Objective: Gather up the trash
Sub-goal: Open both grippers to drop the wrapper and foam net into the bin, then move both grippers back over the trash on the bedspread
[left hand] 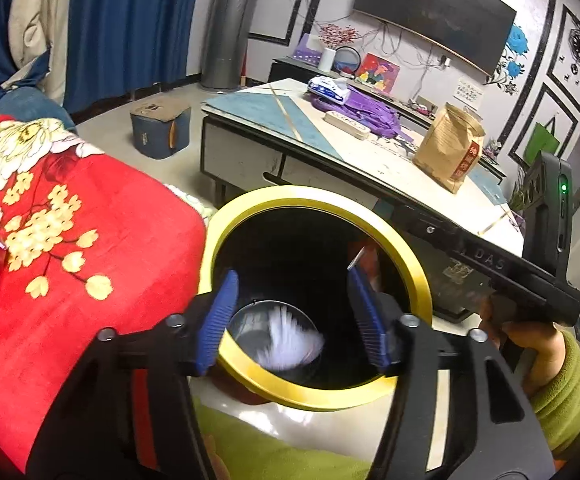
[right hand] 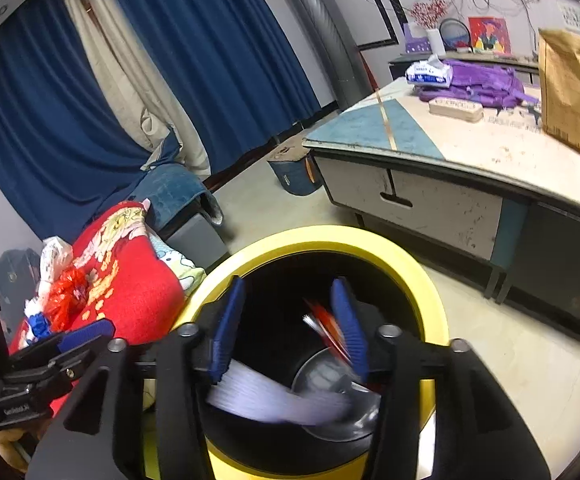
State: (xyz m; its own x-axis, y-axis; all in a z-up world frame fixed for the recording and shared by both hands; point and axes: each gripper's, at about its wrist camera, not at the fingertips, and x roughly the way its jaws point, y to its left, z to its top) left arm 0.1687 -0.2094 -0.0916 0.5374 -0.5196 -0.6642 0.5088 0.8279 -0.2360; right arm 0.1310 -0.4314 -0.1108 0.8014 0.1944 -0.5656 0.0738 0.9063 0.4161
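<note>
While both tools, left (left hand: 292, 314) and right (right hand: 288, 330), hang half open and empty over the bin (left hand: 404, 248), white paper (left hand: 290, 340) lies inside; red wrappers (right hand: 66, 296) at left on the bed (left hand: 102, 220) seem left.

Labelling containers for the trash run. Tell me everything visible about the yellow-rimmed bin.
The round bin with the broad yellow rim stands upright and lidless on the pale floor, between the red floral blanket and the low table. Its inside is black with a shiny grey bottom. A blurred white piece is inside, and a red-and-white scrap shows in the right wrist view. Both grippers hang over its mouth, jaws open. Whether the blanket touches it is unclear.
</note>
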